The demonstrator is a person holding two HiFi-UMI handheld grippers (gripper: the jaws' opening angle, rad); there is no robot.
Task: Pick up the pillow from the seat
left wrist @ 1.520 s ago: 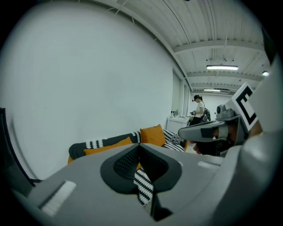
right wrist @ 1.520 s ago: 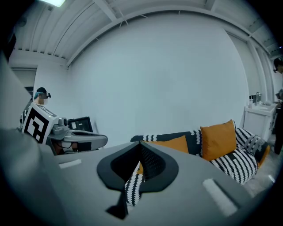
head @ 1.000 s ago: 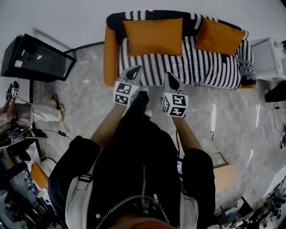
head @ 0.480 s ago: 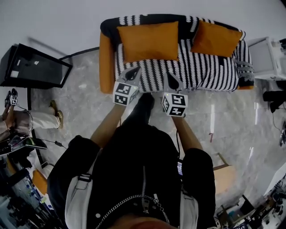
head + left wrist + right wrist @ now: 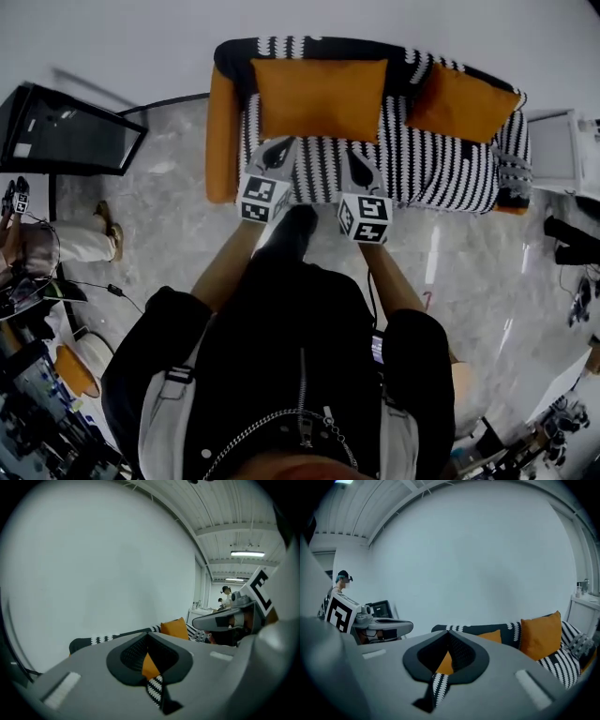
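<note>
Left hand-held gripper (image 5: 278, 153) and right hand-held gripper (image 5: 361, 172) are both pressed together and empty, hovering at the sofa's (image 5: 441, 169) front edge. The orange pillow (image 5: 319, 98) leans untouched against the sofa's backrest, so the reach, pinch and lift all remain.

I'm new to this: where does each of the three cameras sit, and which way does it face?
Head view: on the person's head, facing steeply down at the sofa and two orange pillows; arms, left gripper and right gripper show.
Left gripper view: on the left gripper, facing the sofa along its shut jaws; right gripper at right.
Right gripper view: likewise, shut jaws; left gripper at left.
Shared: all show the sofa.
</note>
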